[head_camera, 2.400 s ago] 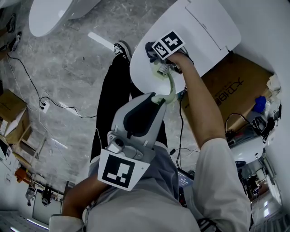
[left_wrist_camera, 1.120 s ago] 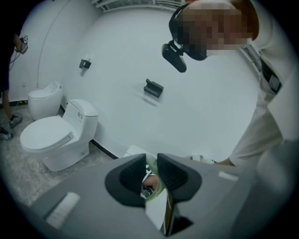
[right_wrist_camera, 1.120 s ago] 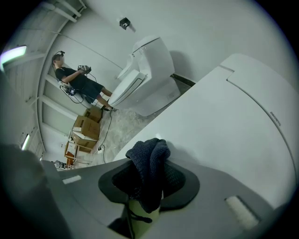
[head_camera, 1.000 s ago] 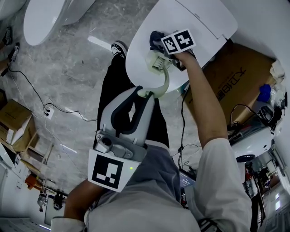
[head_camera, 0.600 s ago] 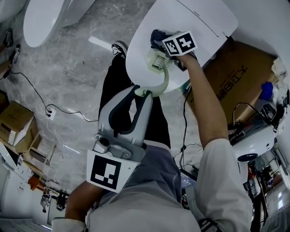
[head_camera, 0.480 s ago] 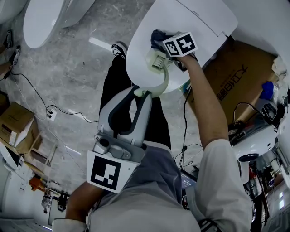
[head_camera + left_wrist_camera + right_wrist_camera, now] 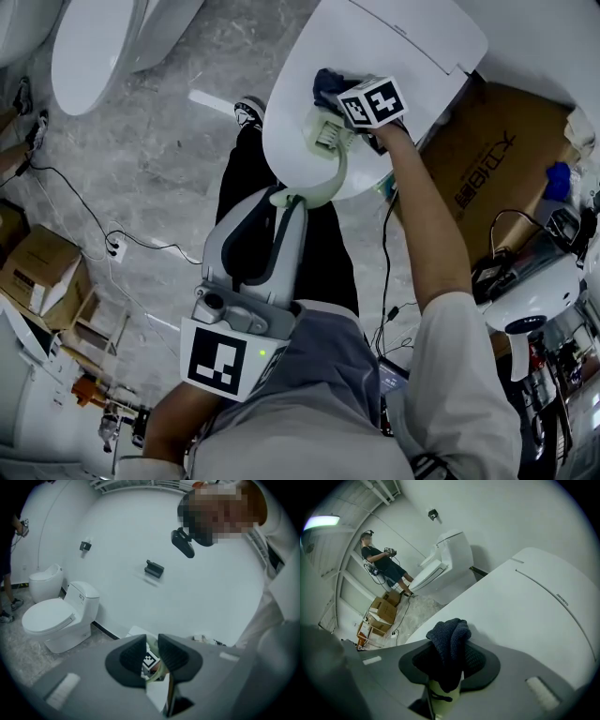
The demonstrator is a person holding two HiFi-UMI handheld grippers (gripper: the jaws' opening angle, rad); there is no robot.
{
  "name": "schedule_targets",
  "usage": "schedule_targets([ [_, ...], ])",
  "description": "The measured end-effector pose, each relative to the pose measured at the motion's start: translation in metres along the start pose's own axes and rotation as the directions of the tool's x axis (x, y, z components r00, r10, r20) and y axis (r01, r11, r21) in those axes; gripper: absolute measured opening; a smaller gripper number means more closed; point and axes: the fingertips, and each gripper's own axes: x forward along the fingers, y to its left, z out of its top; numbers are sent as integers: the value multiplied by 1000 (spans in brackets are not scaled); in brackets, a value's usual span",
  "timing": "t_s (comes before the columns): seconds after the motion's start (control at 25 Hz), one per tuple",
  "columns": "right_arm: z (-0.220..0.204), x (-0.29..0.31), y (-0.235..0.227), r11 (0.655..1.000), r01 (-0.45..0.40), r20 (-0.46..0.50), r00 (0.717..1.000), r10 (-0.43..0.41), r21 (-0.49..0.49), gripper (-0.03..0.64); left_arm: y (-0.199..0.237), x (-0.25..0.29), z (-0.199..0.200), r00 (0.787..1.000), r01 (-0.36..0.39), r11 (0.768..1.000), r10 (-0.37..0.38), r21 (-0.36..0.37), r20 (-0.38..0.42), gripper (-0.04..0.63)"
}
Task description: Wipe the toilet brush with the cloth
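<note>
Left fingers: the fingers (image 7: 130, 657) of the left gripper (image 7: 285, 204) are pinched on the end of the toilet brush (image 7: 336, 173), with only a thin slit between them in the left gripper view.
Right fingers: the fingers (image 7: 477, 660) of the right gripper (image 7: 451, 665) are clamped on the cloth (image 7: 449, 641), which bunches up out of them in a dark blue wad.
Toilet brush: pale green, held in the air over the toilet (image 7: 403, 52). Its curved handle runs from the left gripper at the toilet's front edge up to the brush head (image 7: 325, 133), which hangs over the shut lid.
Cloth: over the toilet lid, pressed against the brush head on the side toward the tank. In the right gripper view a strip of pale green shows just under it.
Marker cube: the cube (image 7: 373, 101) on the right gripper sits just beside the brush head, over the middle of the toilet lid.
Toilet: white, lid down, tank end away from the person.
Shoe: the person's shoe (image 7: 251, 112) stands on the floor (image 7: 159, 159) at the toilet's front-left edge.
Cardboard box: a brown box (image 7: 487, 169) lies just right of the toilet.
Other toilets: more white toilets (image 7: 94, 47) stand well left of the toilet, across the grey marbled floor.
Cable: a black cable (image 7: 75, 192) trails over the floor left of the toilet to a power strip (image 7: 117, 249).
</note>
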Motion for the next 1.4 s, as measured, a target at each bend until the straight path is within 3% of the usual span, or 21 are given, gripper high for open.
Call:
schedule_targets([
  [1.4,-33,-25,-22,996,85,45,995,-86,23,110,-4,3,-1,1000,-14,1000,14,11,5,0],
])
